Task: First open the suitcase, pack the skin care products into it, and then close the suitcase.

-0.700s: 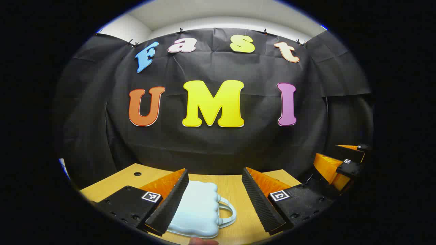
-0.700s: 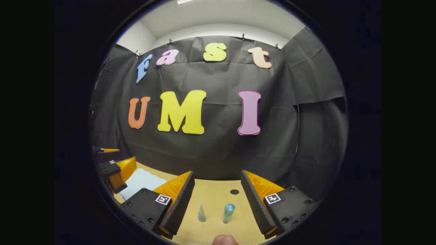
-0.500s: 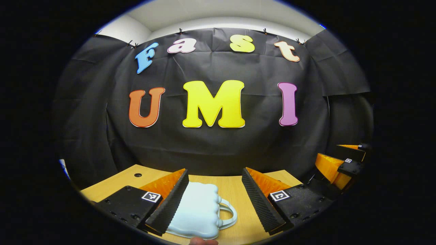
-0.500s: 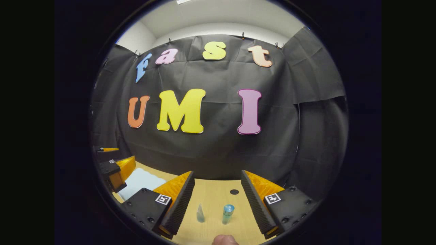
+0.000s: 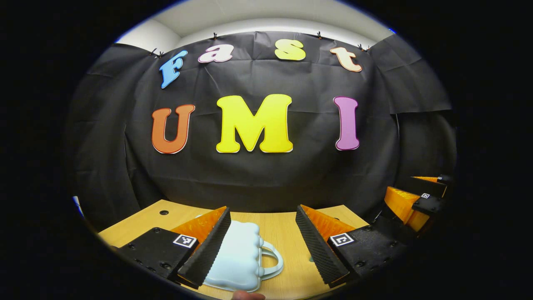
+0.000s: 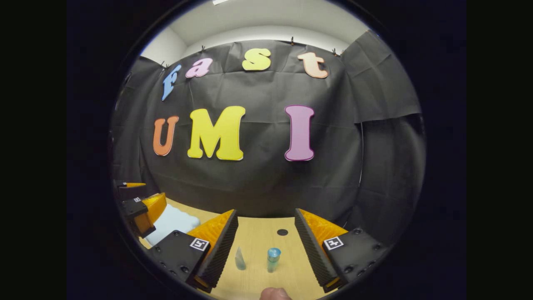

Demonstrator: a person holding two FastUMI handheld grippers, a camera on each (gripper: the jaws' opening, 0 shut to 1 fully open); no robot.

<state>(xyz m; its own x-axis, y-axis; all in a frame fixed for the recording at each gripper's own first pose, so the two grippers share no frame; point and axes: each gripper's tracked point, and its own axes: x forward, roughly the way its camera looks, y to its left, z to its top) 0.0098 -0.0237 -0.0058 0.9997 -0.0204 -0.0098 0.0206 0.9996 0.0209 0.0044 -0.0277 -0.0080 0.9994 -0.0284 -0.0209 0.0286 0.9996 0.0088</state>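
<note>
Table [image 5: 287, 227]: we see a light wooden top running up to the black cloth wall; a small dark hole [image 5: 164, 212] sits near its far left corner in the left gripper view, and another hole [image 6: 282, 232] lies ahead of us in the right gripper view.

Suitcase [image 5: 239, 260]: pale blue, small, with a scalloped edge. It lies flat and closed on the table, its loop handle [image 5: 270, 260] pointing to the right in the left gripper view. In the right gripper view we see its pale corner [image 6: 173, 221] on the table at the left.

Left gripper [image 5: 263, 243]: our fingers are spread wide and grasp nothing. The suitcase lies below and between them, partly behind the left finger; we cannot tell whether that finger touches it. In the right gripper view this gripper [image 6: 139, 208] shows at the left edge, over the suitcase.

Right gripper [image 6: 266, 241]: released, fingers wide apart, nothing between them but the table and the two products lying below. In the left gripper view it [image 5: 412, 204] shows at the far right.

Bottle [image 6: 272, 259]: clear, with a blue cap, upright on the table between our right fingers.

Tube [image 6: 240, 259]: small, clear and pointed, upright just left of the bottle, near the left finger but apart from it.

Fingertip [image 6: 272, 293]: a bit of a hand at the bottom edge.
</note>
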